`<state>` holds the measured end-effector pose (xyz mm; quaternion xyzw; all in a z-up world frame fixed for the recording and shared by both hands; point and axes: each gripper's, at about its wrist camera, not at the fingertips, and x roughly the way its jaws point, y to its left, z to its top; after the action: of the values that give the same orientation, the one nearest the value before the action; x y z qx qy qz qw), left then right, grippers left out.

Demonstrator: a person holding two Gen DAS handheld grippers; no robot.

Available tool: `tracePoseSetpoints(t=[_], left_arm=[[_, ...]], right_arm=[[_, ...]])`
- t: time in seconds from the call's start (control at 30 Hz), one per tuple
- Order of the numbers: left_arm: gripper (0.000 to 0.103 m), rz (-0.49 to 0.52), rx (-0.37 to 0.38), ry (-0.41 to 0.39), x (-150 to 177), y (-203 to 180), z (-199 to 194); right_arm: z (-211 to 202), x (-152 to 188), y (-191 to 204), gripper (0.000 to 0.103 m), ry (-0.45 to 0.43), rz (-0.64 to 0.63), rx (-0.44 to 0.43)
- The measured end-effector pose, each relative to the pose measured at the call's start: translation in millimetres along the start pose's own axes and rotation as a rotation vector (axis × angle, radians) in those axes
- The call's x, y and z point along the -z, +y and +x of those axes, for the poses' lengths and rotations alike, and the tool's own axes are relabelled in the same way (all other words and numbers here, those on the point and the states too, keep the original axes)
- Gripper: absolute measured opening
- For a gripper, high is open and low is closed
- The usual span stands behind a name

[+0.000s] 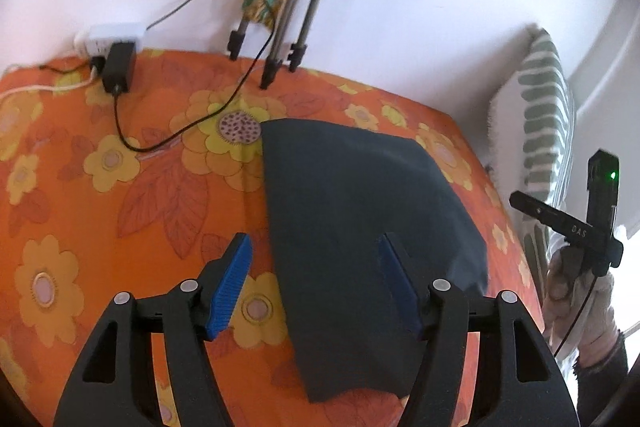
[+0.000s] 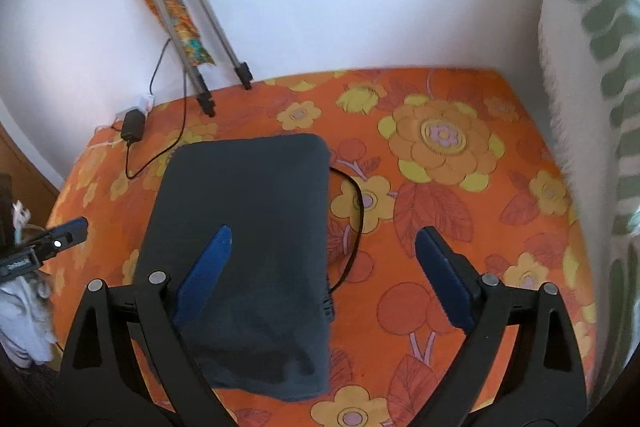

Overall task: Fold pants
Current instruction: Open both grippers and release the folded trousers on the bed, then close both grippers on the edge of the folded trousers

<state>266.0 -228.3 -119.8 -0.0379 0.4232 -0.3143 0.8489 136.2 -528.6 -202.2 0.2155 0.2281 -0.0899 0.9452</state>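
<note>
Both hand-held grippers are seen with their blue-padded jaws spread apart and empty: the left gripper (image 1: 316, 275) is poised over the near left edge of the dark navy fabric pants (image 2: 248, 251), the right gripper (image 2: 324, 267) over their right edge. The pants are laid as a compact folded rectangle on the orange flower-printed bedsheet (image 2: 440, 219), so the fold in hand is judged finished and just let go. If another fold is wanted, which cannot be settled from the blurred near hem, an edge must be pinched first.
</note>
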Motion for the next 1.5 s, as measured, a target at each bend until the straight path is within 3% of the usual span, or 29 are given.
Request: tracePoseSetpoints(t=[0.3, 0.53, 0.97, 1.03, 1.13, 1.2, 1.23, 1.3, 1.37, 1.5], left_arm=[[0.065, -0.028, 0.019, 0.065, -7.7, 8.1, 48.8], [0.065, -0.051, 0.008, 0.087, -11.0, 13.4, 72.8], [0.065, -0.062, -0.008, 0.078, -22.8, 26.6, 95.9], [0.063, -0.064, 0.008, 0.077, -22.1, 25.0, 98.1], [0.063, -0.013, 0.000, 0.067, -19.0, 17.1, 100.8], [0.062, 0.015, -0.002, 0.066, -18.2, 13.5, 103.4], [0.059, 0.022, -0.005, 0.063, -17.3, 12.1, 103.7], [0.031, 0.023, -0.013, 0.055, -16.8, 10.8, 104.2], [0.017, 0.018, 0.000, 0.053, -16.5, 9.6, 104.2], [0.013, 0.053, -0.034, 0.031, -14.9, -3.0, 104.7]], right_arm=[[67.8, 3.6, -31.9, 0.095, 0.144, 0.168, -0.142], [104.3, 4.4, -13.1, 0.095, 0.190, 0.088, -0.141], [125.0, -1.1, -15.1, 0.097, 0.195, 0.061, -0.206], [124.8, -0.2, -12.3, 0.095, 0.194, 0.042, -0.217], [126.0, 2.5, -6.4, 0.064, 0.213, 0.037, -0.299], [126.4, 4.6, -2.2, 0.061, 0.210, 0.040, -0.300], [126.1, 5.4, 1.9, 0.060, 0.202, 0.019, -0.283], [124.0, 6.5, 4.3, 0.055, 0.190, 0.013, -0.273], [121.2, 6.4, 6.5, 0.051, 0.181, 0.008, -0.262], [111.7, 6.3, 15.2, 0.041, 0.158, -0.030, -0.215]])
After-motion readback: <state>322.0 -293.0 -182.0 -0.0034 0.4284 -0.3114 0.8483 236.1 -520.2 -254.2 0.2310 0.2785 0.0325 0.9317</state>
